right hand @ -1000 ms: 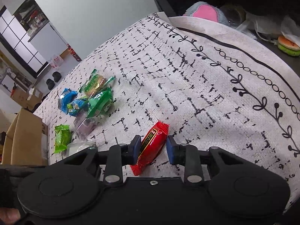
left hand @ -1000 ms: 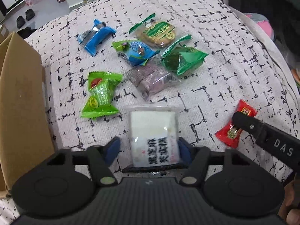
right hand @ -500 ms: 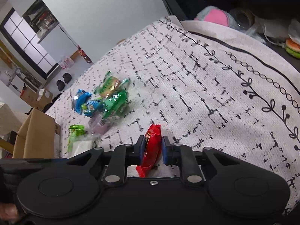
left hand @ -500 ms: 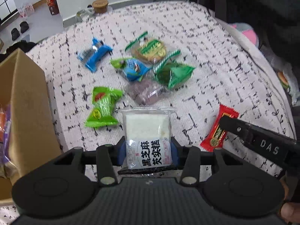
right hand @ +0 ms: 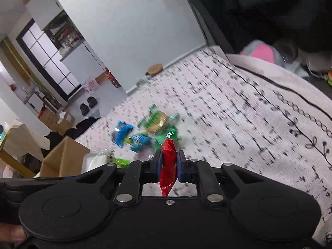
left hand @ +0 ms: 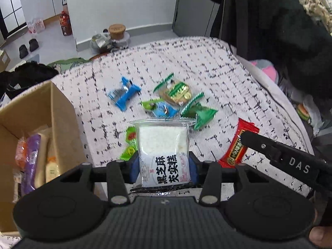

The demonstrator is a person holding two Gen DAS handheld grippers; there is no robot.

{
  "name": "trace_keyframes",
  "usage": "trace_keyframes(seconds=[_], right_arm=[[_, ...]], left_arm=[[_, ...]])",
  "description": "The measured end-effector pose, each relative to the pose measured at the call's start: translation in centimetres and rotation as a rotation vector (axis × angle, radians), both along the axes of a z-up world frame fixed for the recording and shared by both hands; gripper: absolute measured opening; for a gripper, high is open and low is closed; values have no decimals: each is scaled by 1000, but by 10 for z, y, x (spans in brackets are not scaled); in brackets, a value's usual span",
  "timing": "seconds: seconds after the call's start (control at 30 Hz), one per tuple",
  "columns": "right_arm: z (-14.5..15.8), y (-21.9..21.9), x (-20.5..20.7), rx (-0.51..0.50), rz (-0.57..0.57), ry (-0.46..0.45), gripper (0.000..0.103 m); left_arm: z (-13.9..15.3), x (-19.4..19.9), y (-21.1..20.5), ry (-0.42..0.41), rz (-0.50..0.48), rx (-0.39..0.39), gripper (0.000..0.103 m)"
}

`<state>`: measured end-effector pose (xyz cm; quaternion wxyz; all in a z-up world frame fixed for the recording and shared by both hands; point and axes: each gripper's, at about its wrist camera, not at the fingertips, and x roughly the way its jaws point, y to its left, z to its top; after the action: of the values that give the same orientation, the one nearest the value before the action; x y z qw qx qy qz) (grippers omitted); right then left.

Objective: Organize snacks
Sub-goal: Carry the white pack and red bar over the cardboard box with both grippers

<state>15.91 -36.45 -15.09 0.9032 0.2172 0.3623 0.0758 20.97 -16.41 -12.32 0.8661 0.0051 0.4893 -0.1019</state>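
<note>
Left wrist view: the left gripper (left hand: 164,167) is clamped on a white cake packet (left hand: 164,151), raised over the patterned tablecloth (left hand: 207,68), beside a cardboard box (left hand: 60,114).

Right wrist view: the right gripper (right hand: 168,164) pinches a red snack (right hand: 168,161) narrowly; kitchen behind.

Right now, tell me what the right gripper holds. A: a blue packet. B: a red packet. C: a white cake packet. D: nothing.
B: the right gripper has its jaws shut on the red packet, lifted off the cloth; the white cake packet is in the left gripper.
</note>
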Motion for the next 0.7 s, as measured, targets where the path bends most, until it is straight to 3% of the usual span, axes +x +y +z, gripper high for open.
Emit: trace_keyframes(seconds=[0.37,0.7], right_arm=[[24,28,8,-4,27,-69,14],[49,56,23,10,53,-138,14]], left_arm=[[42,-2,35,-99,23,-61,45],[66,-6,82,-156,113,-82,45]])
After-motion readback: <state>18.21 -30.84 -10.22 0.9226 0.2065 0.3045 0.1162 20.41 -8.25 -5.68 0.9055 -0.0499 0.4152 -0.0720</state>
